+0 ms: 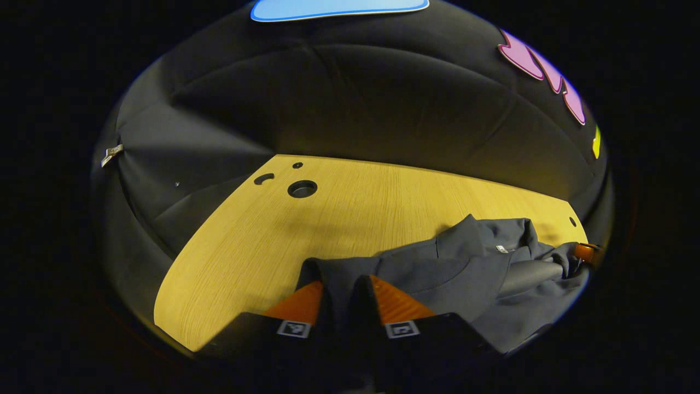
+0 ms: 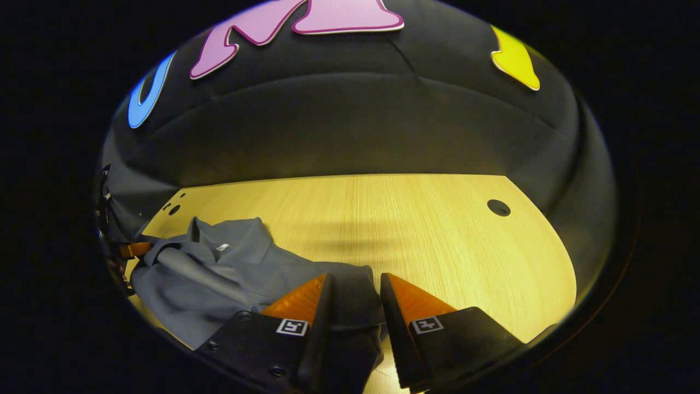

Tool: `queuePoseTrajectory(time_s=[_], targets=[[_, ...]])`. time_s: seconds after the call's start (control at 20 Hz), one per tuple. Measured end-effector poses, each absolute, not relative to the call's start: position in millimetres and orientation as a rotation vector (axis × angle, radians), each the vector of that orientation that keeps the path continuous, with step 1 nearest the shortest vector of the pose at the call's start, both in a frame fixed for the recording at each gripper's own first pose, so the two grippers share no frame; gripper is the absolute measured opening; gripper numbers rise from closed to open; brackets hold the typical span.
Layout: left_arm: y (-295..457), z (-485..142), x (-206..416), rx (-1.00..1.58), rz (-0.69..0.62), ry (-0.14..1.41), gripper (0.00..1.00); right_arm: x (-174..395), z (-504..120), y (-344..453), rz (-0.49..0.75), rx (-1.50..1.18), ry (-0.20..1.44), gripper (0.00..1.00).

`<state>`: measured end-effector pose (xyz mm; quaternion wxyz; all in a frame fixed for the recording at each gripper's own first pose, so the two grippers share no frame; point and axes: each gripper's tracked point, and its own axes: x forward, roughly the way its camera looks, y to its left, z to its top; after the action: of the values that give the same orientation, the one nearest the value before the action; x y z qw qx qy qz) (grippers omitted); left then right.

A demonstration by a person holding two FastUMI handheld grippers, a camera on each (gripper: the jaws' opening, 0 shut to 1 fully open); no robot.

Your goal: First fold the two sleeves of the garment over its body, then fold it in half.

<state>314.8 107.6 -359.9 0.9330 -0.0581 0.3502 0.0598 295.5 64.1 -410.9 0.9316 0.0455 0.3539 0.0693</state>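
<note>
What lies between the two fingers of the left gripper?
In the left gripper view, a fold of the grey garment lies between the fingers of the left gripper.

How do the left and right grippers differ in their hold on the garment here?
The left gripper has its fingers close together with a fold of the grey garment between them; the right gripper stands wider, with the garment's edge lying in the gap. Both sit low at the garment on the wooden table.

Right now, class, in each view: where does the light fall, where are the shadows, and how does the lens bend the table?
Left gripper view: warm light on the table, soft shadow band behind the garment, far edge bowed by the fisheye. Right gripper view: brightest mid-table, faint striped shadows ahead of the right gripper, rim areas dim.
</note>
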Motion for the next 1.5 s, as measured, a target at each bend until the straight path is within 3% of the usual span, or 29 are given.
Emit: queuePoseTrajectory(time_s=[0.1, 0.15, 0.2, 0.25, 0.5, 1.05, 1.5], targets=[[104.6, -358.1, 311.4, -0.104, 0.116, 0.722, 0.70, 290.3, -406.4, 62.2, 0.144, 0.098, 0.726, 0.57], [101.7, -354.4, 309.5, -0.093, 0.108, 0.711, 0.72, 287.5, -402.7, 61.2, 0.144, 0.097, 0.723, 0.60], [98.1, -348.2, 308.7, -0.084, 0.096, 0.694, 0.67, 284.9, -398.9, 60.6, 0.148, 0.096, 0.719, 0.56], [94.8, -342.9, 305.8, -0.073, 0.088, 0.681, 0.68, 281.0, -394.0, 59.8, 0.151, 0.093, 0.713, 0.67], [76.0, -297.5, 289.5, -0.071, 0.053, 0.603, 0.84, 261.8, -355.5, 65.9, 0.181, 0.104, 0.673, 0.91], [18.4, -191.0, 205.3, -0.061, -0.120, 0.445, 0.84, 186.8, -234.2, 84.3, 0.236, 0.091, 0.490, 0.93], [-0.3, -160.8, 130.3, -0.104, -0.154, 0.404, 0.84, 128.7, -205.1, 72.1, 0.257, 0.081, 0.468, 0.94]])
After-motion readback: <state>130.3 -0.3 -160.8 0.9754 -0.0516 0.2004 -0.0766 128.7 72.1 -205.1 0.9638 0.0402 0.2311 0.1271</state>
